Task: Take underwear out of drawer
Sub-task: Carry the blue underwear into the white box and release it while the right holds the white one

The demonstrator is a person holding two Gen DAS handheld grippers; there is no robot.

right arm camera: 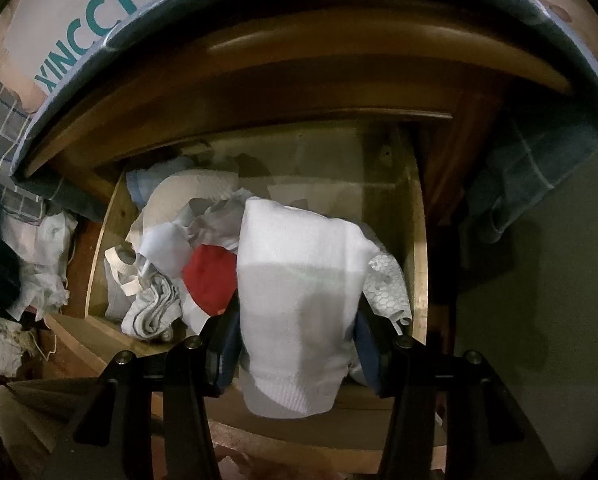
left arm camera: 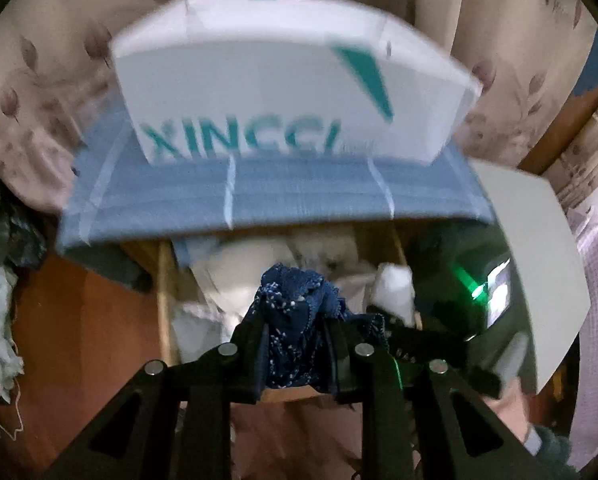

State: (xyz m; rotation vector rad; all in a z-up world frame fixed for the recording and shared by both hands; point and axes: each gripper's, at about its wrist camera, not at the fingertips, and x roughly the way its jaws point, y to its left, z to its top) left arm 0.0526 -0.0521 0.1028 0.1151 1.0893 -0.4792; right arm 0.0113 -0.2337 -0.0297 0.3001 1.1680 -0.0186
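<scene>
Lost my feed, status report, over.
Left gripper shut on blue underwear. Right gripper shut on white garment over drawer. Nothing blocking.

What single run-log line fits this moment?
left hand-held gripper: shut on blue underwear | right hand-held gripper: shut on white garment | drawer: open

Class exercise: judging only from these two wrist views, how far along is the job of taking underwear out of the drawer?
Done: nothing visibly set aside yet. In hand: the left gripper holds a dark blue speckled garment above the drawer; the right gripper clamps a white garment. Left: a red piece and pale clothes remain in the open wooden drawer.
</scene>
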